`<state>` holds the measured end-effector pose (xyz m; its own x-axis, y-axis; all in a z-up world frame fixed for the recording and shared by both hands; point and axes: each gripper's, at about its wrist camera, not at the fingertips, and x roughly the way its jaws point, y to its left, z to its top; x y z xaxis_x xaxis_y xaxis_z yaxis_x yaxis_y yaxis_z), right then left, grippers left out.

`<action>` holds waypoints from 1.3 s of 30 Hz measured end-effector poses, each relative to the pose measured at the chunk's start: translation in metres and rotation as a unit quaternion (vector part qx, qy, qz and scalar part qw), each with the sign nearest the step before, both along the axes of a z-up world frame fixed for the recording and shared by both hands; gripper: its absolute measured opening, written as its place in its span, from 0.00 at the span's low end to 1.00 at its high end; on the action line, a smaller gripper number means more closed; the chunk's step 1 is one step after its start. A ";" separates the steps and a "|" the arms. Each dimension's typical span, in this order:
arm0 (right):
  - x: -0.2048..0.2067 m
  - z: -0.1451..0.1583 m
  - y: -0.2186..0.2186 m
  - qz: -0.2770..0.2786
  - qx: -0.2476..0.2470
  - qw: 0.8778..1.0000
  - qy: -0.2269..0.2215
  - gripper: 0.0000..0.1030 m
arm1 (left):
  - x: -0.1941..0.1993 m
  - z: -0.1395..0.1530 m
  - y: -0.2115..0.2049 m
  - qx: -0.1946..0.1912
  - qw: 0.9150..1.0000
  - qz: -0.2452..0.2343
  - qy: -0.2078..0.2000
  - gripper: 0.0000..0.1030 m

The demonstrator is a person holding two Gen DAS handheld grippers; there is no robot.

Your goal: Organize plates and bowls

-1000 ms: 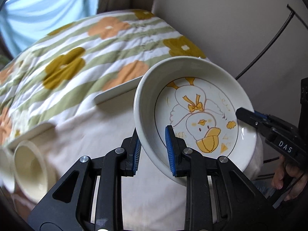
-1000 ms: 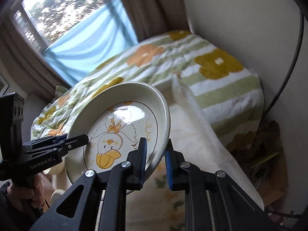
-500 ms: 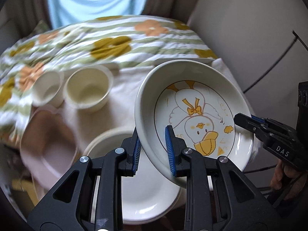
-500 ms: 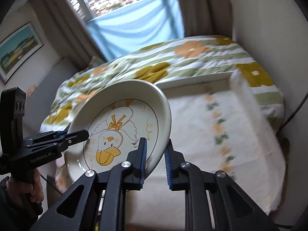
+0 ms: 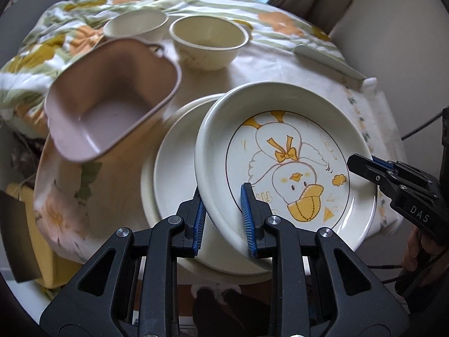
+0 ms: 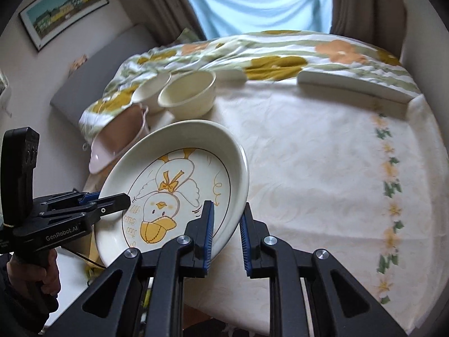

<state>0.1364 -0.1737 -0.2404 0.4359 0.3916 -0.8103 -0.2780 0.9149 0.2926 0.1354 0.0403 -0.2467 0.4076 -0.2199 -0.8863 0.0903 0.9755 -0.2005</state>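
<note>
Duck plate (image 5: 283, 154): we have swung it over the plain plates (image 5: 174, 168), near bench edge.
Left claw (image 5: 224, 213), right claw (image 6: 226, 230): both clamp its rim.
Next: lower, stack.

You are in a home bedroom — a floral quilt (image 6: 280, 53), curtained window (image 6: 261, 0) and framed picture (image 6: 64, 8) surround the cloth-covered table (image 6: 322, 168).
</note>
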 end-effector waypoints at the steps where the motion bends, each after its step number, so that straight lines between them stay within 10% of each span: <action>1: 0.001 -0.003 0.001 0.004 -0.001 1.000 0.000 0.16 | 0.000 -0.003 0.000 0.002 1.000 0.003 0.000 0.21; 26: 0.002 -0.015 0.018 0.029 -0.014 0.999 0.001 0.16 | 0.011 -0.020 -0.017 0.116 0.993 0.027 -0.006 0.23; 39: 0.001 -0.017 0.023 0.024 -0.025 0.999 0.008 0.16 | 0.007 -0.018 -0.044 0.250 0.968 -0.005 -0.036 0.23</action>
<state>0.1371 -0.1506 -0.2575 0.4038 0.3709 -0.8363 -0.3184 0.9140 0.2516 0.1423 -0.0037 -0.2650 0.4732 0.2247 -0.8518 0.0968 0.9478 0.3038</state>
